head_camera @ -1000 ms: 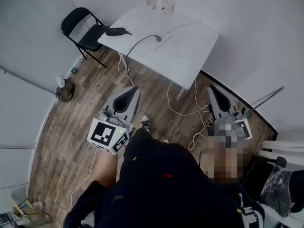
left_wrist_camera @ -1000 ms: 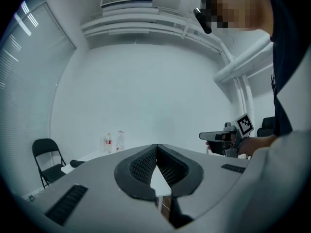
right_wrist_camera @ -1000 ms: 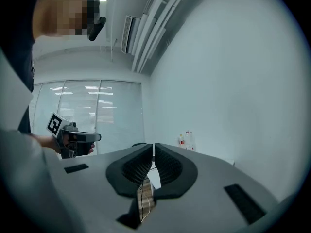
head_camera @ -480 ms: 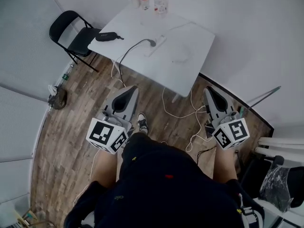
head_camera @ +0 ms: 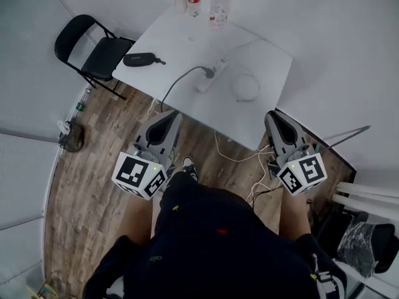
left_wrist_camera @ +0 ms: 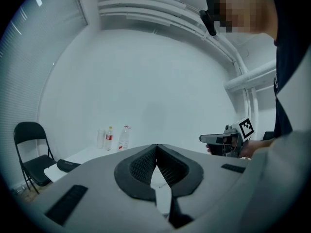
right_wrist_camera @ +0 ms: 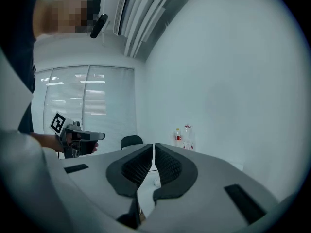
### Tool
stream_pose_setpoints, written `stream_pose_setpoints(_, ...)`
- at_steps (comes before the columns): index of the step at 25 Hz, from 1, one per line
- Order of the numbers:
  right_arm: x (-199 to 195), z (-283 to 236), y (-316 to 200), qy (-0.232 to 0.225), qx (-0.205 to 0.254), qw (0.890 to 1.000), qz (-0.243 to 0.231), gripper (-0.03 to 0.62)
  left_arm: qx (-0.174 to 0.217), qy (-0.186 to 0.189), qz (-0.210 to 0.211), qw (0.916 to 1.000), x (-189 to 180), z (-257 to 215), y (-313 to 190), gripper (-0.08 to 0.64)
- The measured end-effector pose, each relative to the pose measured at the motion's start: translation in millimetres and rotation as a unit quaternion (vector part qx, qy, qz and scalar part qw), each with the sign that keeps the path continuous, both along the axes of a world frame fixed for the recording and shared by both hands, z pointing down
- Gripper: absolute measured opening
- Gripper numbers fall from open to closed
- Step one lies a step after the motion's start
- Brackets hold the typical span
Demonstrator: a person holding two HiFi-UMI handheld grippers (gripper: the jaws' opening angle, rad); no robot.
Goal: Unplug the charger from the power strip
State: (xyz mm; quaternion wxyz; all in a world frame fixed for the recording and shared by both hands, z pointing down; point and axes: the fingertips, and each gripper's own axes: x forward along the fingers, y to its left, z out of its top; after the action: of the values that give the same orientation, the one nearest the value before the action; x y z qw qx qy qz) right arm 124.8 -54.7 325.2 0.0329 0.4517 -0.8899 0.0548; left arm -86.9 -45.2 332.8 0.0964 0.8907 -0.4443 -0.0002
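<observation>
Head view: the person stands before a white table [head_camera: 187, 39], forearms out at each side of the body. The left gripper [head_camera: 167, 118] and right gripper [head_camera: 275, 118] are held about level and side by side, well apart, marker cubes towards the body, and both point at the table. Their tips hang over the wood floor near the table's near edge. The power strip [head_camera: 201, 86] lies mid-table with the charger [head_camera: 208, 72] plugged into it, its dark cable running off the near edge. Both grippers are well short of it.

Left gripper view: the jaws are pressed together at the tips with nothing between them. 2 bottles [left_wrist_camera: 116, 138] stand on the table beyond.

Right gripper view: the jaws are closed to a thin slit and empty.
</observation>
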Motion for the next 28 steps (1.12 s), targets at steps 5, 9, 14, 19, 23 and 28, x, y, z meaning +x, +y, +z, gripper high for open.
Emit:
stream_pose_setpoints(5, -32, -6, -42, 0.005, 0.000, 1.000, 0.008, 0.031, -0.010, 0.006, 0.018, 0.9998, -29, 3, -49, 0.020)
stream_pose_setpoints(9, -51, -9, -64, 0.012, -0.002, 1.000, 0.019, 0.031, -0.019, 0.020, 0.035, 0.9990, -42, 1, -75, 0.020)
stream_pose_setpoints(14, -60, -5, -80, 0.024, -0.015, 0.999, 0.020, 0.031, -0.027, 0.029, 0.041, 0.9984, -50, 7, -90, 0.020)
stream_pose_setpoints(19, -61, -2, -102, 0.027, -0.017, 0.999, 0.011, 0.031, -0.047, 0.030, 0.036, 0.9978, -48, 20, -106, 0.020)
stream_pose_setpoints(23, -52, 8, -124, 0.021, -0.026, 0.999, 0.002, 0.031, -0.048, 0.020, 0.025, 0.9983, -40, 20, -123, 0.020)
stream_pose_setpoints(28, -42, 19, -160, 0.011, -0.032, 0.999, -0.023, 0.031, -0.055, 0.007, -0.001, 0.9984, -30, 25, -152, 0.020)
